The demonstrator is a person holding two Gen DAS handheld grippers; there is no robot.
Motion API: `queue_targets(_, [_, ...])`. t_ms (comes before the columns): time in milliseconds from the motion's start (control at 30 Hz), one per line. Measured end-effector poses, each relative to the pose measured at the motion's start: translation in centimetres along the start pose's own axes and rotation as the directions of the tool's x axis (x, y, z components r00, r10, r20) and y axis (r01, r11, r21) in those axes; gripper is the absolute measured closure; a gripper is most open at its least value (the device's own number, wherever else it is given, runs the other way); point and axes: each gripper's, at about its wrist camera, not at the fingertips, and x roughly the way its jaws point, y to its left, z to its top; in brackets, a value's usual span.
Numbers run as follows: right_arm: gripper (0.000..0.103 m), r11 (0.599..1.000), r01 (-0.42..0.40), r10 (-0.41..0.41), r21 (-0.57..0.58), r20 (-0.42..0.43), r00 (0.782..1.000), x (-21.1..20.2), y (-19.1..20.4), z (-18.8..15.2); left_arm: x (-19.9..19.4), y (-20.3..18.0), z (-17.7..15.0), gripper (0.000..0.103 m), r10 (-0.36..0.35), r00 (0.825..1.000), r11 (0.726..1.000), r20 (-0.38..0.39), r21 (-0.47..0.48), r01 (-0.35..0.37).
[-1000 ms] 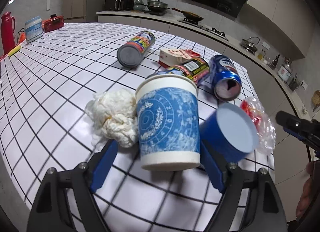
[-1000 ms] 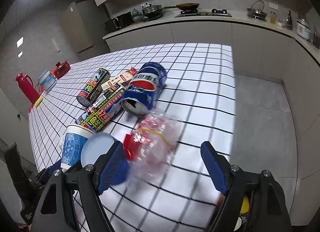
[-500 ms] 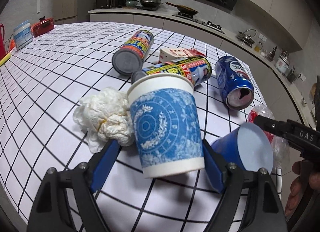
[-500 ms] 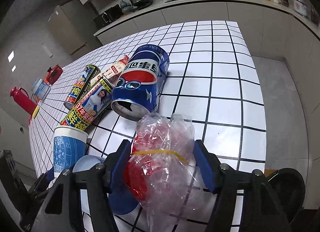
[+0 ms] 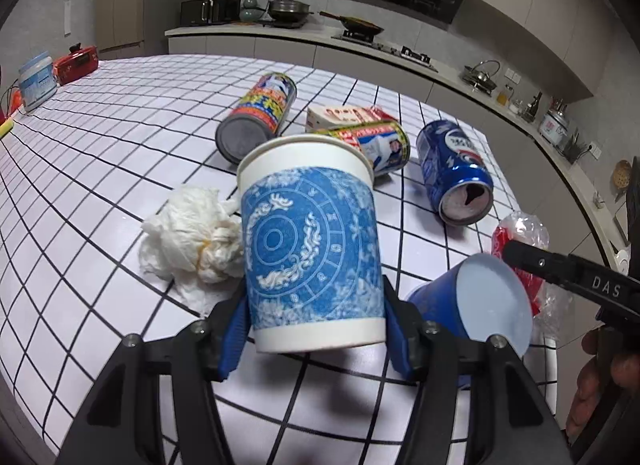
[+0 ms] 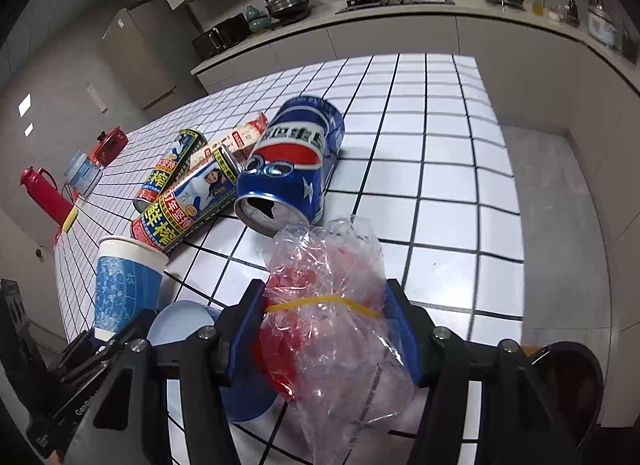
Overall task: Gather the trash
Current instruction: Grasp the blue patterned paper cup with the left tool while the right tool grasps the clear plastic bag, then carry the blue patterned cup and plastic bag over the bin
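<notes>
1. The left gripper [image 5: 316, 329] is closing its blue-padded jaws on an upright white paper cup with a blue patterned band [image 5: 310, 241]; both pads sit against the cup's lower sides, near the front edge of the white tiled counter with black grout lines [image 5: 100, 169].
2. The right gripper [image 6: 326, 329] is closing on a crumpled clear plastic bag with red contents and a yellow rubber band [image 6: 332, 305], the pads pressing its sides close to the counter's front right corner.
3. A blue plastic cup lying on its side [image 5: 480, 305] rests just beside the paper cup, between the two grippers.
4. A crumpled white paper tissue [image 5: 192, 237] lies touching the paper cup's left side.
5. Farther in lie a dented blue soda can [image 6: 292, 169], two colourful printed cans [image 6: 188, 201], and what looks like a small carton [image 5: 344, 117], its shape partly hidden.
6. A black round bin [image 6: 568, 381] sits below the counter's right edge.
</notes>
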Motion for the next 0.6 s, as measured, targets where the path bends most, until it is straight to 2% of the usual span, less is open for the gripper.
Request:
queue_targets(367, [0.042,0.998,0.035,-0.03,-0.049,0.087,0.996,-4.7,0.0,-0.3,-2.7,-1.1,-0.1,0.044,-0.005,0.999,1.0,0.052,0.016,0.005])
queue_targets(600, [0.042,0.998,0.048,-0.043,-0.046,0.11,0.993,-7.1,-0.8,-1.6,-4.0,-2.8,-0.8,0.044,-0.018,0.998,0.999,0.065,0.041,0.016])
